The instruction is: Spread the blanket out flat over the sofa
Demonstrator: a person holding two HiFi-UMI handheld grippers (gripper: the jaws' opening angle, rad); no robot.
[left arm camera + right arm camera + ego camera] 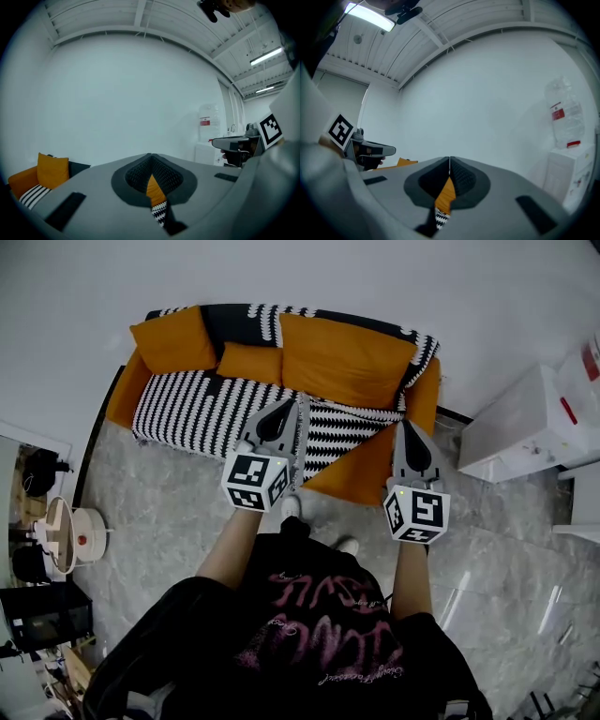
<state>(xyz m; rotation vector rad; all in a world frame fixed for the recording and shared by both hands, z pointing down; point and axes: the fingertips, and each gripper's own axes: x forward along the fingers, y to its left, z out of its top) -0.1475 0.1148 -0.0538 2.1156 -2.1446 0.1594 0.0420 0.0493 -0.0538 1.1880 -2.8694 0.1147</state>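
Observation:
An orange sofa (361,474) stands against the white wall. A black-and-white striped blanket (187,409) covers its left and middle seat and runs along the top of the backrest; the right front of the seat shows bare orange. Three orange cushions (342,357) lean on the back. My left gripper (298,405) hovers over the blanket's middle, shut with nothing in it. My right gripper (405,427) hangs over the bare right end, also shut and empty. In the left gripper view the left gripper (150,157) has its jaws closed; in the right gripper view the right gripper (449,160) does too.
White cabinets (525,423) and a water dispenser (562,117) stand right of the sofa. A small round table (66,532) and dark furniture (47,615) are at the left. Grey marble floor (169,512) lies in front, with the person's white shoes (292,506) near the sofa.

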